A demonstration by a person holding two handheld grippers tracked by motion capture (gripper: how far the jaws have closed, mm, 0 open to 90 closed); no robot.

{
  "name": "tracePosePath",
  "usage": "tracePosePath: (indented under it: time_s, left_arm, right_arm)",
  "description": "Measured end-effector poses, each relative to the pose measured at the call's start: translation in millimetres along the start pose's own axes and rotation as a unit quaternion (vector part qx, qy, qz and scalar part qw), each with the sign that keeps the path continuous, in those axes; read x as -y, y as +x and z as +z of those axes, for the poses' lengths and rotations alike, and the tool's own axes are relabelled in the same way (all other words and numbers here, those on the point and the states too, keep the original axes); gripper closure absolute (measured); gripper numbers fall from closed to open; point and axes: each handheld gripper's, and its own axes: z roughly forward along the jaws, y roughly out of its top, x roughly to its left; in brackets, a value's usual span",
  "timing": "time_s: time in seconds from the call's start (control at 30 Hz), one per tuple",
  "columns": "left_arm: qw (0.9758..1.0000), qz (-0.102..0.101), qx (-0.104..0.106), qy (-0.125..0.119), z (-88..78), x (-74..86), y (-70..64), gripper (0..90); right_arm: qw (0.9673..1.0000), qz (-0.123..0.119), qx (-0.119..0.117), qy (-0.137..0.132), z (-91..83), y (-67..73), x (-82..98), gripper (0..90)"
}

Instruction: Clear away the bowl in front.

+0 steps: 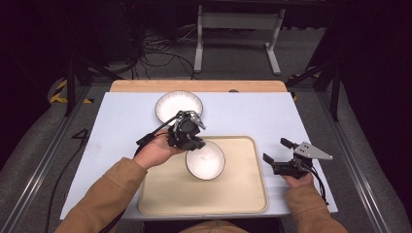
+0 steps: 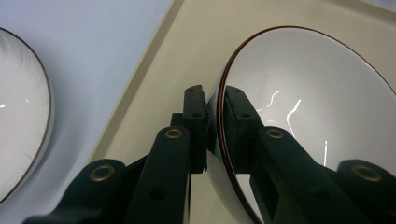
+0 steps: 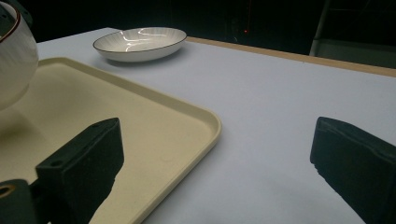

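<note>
Left gripper [image 1: 193,143] is clamped on the rim of the bowl [image 1: 205,160], one jaw inside, one outside, so it can be carried by its edge; the bowl sits over the tray [image 1: 243,194]. A plate [image 1: 179,107] waits behind on the table [image 1: 121,121]. Right gripper [image 1: 277,154] idles beside the tray, jaws apart.

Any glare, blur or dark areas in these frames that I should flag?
High view: table well lit, surroundings nearly black. Left gripper view: thin glare streaks inside the bowl, near jaws soft. Right gripper view: bright reflections on the plate, background dark, jaws slightly out of focus.
</note>
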Motion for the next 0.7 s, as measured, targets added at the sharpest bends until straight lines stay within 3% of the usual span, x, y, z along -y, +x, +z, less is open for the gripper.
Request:
tracePosePath:
  time_s: [0.7]
  left_arm:
    - [0.9998, 0.0, 0.011, 0.016, 20.0, 3.3, -0.7, 81.1]
  right_arm:
    - [1.0, 0.001, 0.0, 0.0, 0.0, -0.2, 0.0, 3.1]
